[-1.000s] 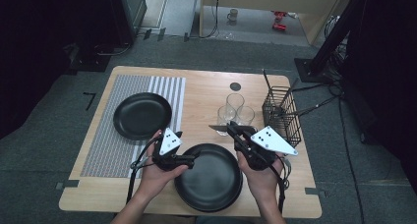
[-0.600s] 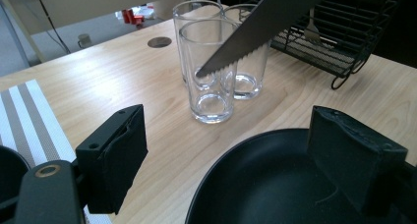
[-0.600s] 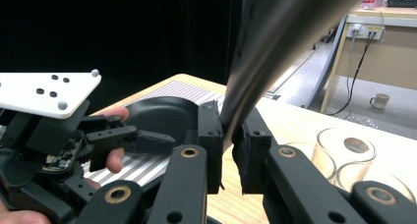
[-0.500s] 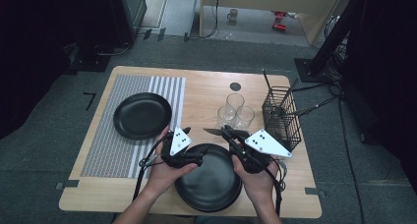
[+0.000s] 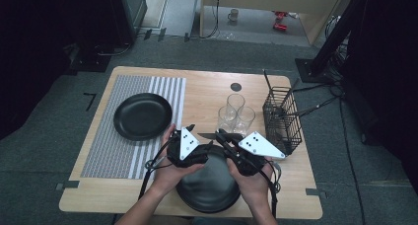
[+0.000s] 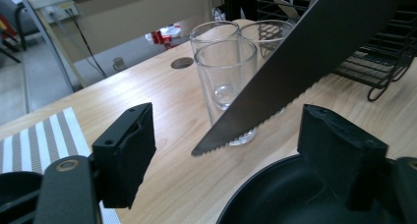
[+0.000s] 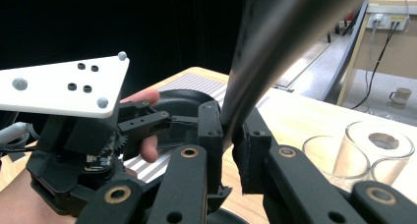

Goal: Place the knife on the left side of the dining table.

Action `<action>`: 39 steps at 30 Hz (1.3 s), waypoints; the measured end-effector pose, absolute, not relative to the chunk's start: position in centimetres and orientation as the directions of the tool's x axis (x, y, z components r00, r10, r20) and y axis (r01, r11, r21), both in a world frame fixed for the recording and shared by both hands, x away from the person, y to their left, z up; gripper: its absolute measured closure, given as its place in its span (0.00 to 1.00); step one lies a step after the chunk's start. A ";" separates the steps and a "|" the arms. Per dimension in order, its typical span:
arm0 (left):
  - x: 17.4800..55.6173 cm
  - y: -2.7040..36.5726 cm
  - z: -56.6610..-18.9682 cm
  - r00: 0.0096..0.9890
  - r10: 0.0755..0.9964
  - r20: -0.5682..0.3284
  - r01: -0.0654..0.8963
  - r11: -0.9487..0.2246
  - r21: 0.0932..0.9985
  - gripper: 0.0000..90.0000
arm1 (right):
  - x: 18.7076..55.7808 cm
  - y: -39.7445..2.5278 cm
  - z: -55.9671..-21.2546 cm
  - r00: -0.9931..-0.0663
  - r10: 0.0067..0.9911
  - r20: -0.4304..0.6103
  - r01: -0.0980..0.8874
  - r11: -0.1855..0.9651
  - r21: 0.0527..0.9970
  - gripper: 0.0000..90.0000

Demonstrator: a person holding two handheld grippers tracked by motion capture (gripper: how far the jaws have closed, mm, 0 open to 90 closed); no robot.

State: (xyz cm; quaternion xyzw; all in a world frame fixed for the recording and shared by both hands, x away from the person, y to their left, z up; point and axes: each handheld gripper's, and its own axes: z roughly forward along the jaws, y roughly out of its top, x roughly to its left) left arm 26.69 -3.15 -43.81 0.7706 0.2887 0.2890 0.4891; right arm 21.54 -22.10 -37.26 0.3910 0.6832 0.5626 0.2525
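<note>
Right gripper (image 7: pixel 226 135): fingers clamped on knife (image 6: pixel 295 62); handle hidden.
Left gripper (image 6: pixel 236 155): fingers wide apart, empty; knife tip between them, over plate (image 5: pixel 207 185) rim.
Blade top: cut off in the right gripper view.

knife (image 6: pixel 295 67): dark grey blade with a dull sheen, at the upper right of the left gripper view
near plate (image 5: pixel 209 185): black, glossy, at the lower middle of the high view
far plate (image 5: pixel 143 116): black, left of centre
placemat (image 5: pixel 123 131): grey and white stripes, fine on its left part, broad on its right
glasses (image 5: pixel 235 117): clear, colourless
table (image 5: pixel 207 94): light wood grain, with a small dark round disc near the far edge
rack (image 5: pixel 282 119): black wire, right of centre
left gripper (image 5: pixel 190 148): black body, white three-cornered plate with dark dots
right gripper (image 5: pixel 224 138): black body, white plate with dark dots
floor (image 5: pixel 49 111): grey
</note>
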 end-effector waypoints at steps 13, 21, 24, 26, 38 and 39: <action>25.5 -3.7 -44.7 0.604 0.734 0.311 0.032 -0.412 0.910 0.73 | 21.4 -21.5 -37.6 -0.581 0.802 0.138 0.267 0.028 0.963 0.92; 23.4 -3.4 -45.2 0.672 0.664 0.330 -0.056 -0.399 0.915 1.00 | 21.3 -22.0 -37.4 -0.623 0.764 0.171 0.254 -0.009 0.967 0.90; 23.5 -2.9 -45.3 0.698 0.654 0.292 -0.042 -0.370 0.928 1.00 | 21.5 -22.1 -37.5 -0.637 0.748 0.183 0.266 -0.009 0.964 0.90; 23.6 -2.6 -45.4 0.730 0.637 0.246 -0.026 -0.335 0.942 1.00 | 21.6 -22.0 -37.5 -0.645 0.744 0.178 0.262 -0.003 0.965 0.89; 24.2 -1.3 -45.6 0.815 0.576 0.067 0.065 -0.206 0.977 1.00 | 22.2 -20.9 -37.9 -0.646 0.734 0.208 0.248 -0.055 0.967 0.88; 24.2 -1.2 -45.6 0.819 0.571 0.055 0.070 -0.195 0.978 1.00 | 22.2 -20.9 -37.9 -0.644 0.735 0.213 0.248 -0.063 0.967 0.88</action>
